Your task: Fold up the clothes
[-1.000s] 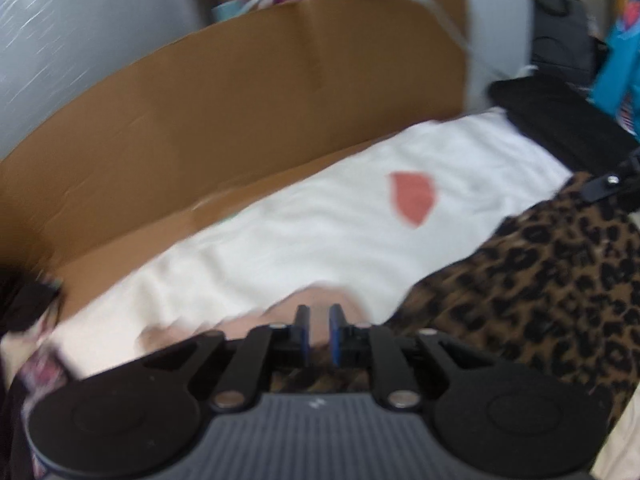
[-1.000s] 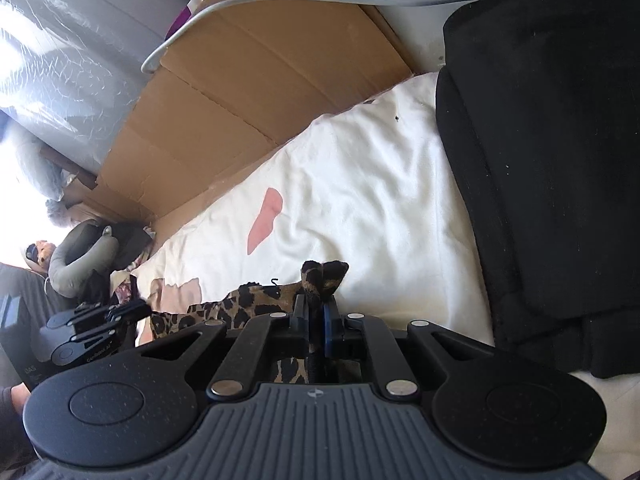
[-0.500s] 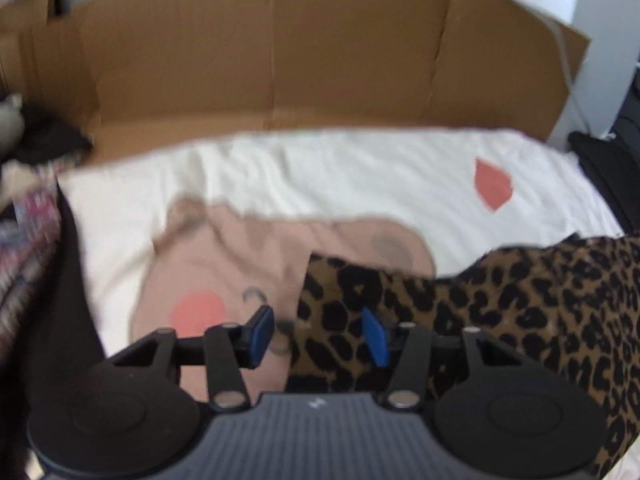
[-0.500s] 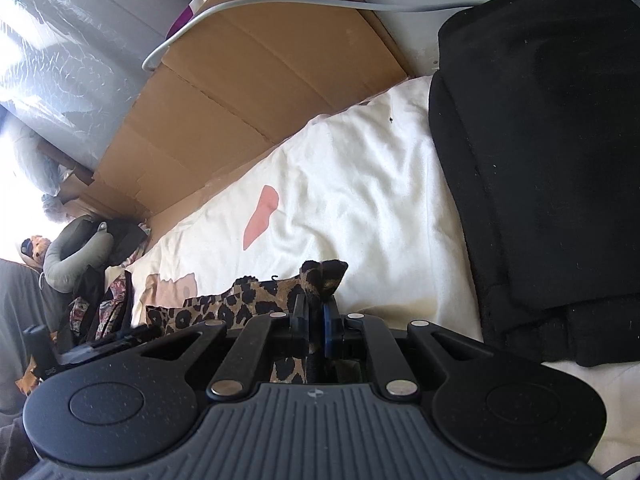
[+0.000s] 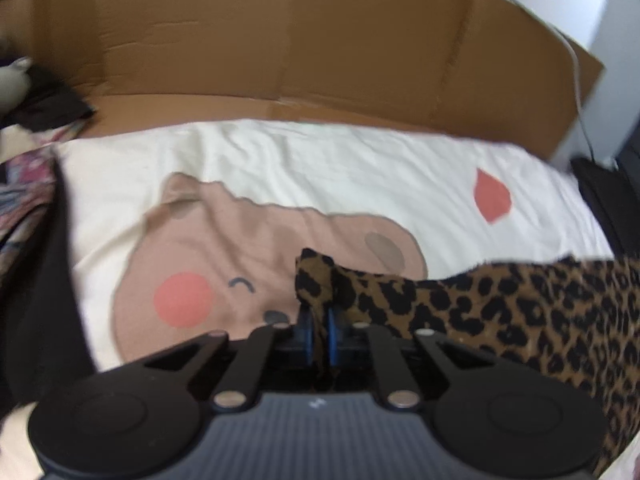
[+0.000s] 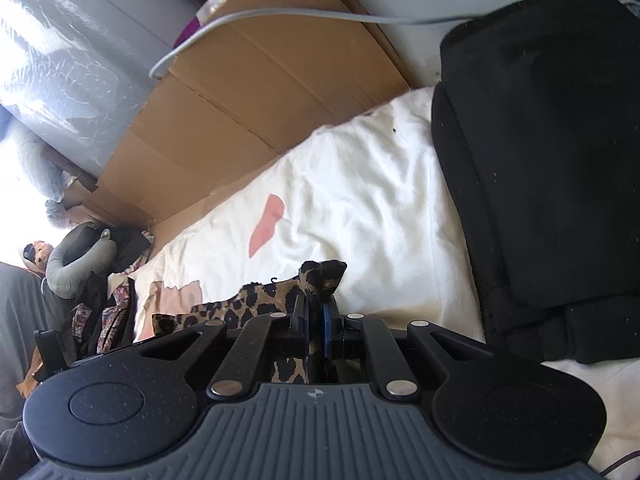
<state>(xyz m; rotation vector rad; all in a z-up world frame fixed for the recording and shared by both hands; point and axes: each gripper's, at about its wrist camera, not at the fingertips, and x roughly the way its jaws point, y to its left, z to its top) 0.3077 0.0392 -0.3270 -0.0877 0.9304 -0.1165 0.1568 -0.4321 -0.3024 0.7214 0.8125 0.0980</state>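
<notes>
Left wrist view, far left: a dark garment [image 5: 44, 280] hangs down beside the cream blanket [image 5: 320, 160]. The blanket carries a printed bear face [image 5: 224, 264] with a coral cheek patch and, further right, a separate coral mark [image 5: 491, 200]. A flattened cardboard sheet [image 5: 300, 40] stands along the blanket's far edge.

Centre: the left gripper [image 5: 318, 330] has its jaws closed on a bunched corner of the leopard-print garment [image 5: 520, 312]. From that corner the fabric runs rightward over the blanket, its upper edge overlapping the bear print.

Right wrist view: the right gripper [image 6: 315, 320] has its jaws closed on another corner of the same garment, a small tuft of fabric protruding above them. The rest trails left across the blanket. Far right: a stack of folded black clothing [image 6: 540, 160] lies on the blanket, just beside the gripper. A grey cable [image 6: 280, 16] crosses the cardboard above.
</notes>
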